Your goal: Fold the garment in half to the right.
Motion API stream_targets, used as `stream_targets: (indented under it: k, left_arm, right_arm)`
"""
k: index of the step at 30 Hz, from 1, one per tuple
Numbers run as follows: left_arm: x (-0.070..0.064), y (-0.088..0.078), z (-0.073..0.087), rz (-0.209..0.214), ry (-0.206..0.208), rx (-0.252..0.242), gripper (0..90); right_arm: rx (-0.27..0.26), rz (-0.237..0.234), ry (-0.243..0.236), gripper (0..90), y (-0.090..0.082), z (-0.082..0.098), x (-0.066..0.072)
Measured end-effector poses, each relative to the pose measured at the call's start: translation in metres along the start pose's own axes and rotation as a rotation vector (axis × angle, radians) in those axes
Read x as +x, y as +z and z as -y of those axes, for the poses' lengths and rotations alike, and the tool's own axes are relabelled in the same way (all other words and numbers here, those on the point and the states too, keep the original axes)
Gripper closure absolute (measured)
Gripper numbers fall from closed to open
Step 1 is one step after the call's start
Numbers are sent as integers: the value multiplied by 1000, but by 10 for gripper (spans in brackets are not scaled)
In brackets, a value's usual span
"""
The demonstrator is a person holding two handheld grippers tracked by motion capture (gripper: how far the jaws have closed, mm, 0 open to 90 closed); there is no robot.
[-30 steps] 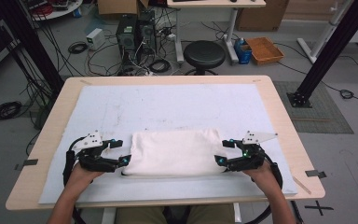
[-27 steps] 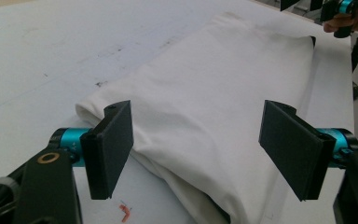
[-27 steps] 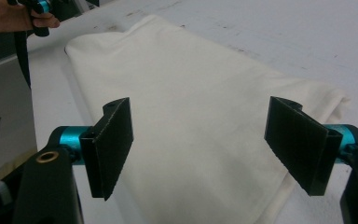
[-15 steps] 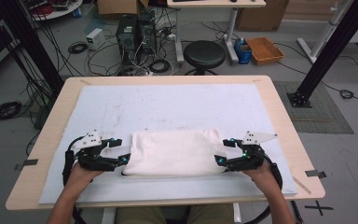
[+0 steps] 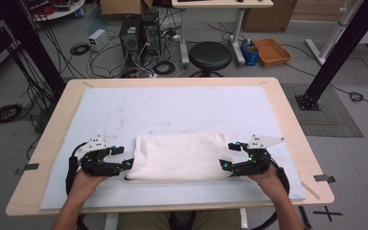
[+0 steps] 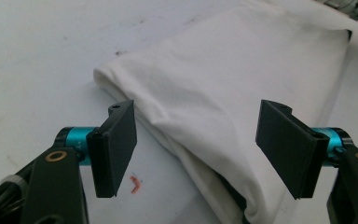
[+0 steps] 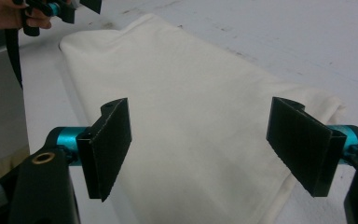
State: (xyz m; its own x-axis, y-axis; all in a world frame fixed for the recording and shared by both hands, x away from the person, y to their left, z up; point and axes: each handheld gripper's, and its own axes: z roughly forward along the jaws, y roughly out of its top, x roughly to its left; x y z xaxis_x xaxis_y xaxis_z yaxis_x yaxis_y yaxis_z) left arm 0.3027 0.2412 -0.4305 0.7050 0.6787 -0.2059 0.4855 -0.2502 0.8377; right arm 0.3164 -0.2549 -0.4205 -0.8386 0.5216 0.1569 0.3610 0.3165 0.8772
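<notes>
The left gripper (image 5: pixel 127 164) and right gripper (image 5: pixel 224 165) lie low at opposite short ends of the folded white cloth (image 5: pixel 178 156), jaws spread wide and pointing inward. The cloth rests near the table's (image 5: pixel 287 115) front edge, long axis running left-right.
</notes>
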Motion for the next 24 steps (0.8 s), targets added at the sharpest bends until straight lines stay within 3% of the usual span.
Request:
stream_targets:
  k: [6,9,13,18,20,24]
  left_arm:
    - [-8,9,8,-59,-34,89,302]
    - [-14,10,10,-61,-22,117,325]
    - [-23,9,16,-100,-4,165,391]
    - [-33,8,22,-107,-11,160,511]
    - [-36,9,23,-131,-18,157,522]
    - [-34,9,24,-142,-24,146,621]
  right_arm:
    - [-5,2,-6,218,0,-1,-1]
    - [-8,1,-4,218,0,-2,-1]
    - [-1,13,-22,218,2,-4,2]
    - [27,59,-77,219,10,-15,12]
    - [35,53,-99,220,16,-20,17]
    - [61,32,-136,227,27,-26,27]
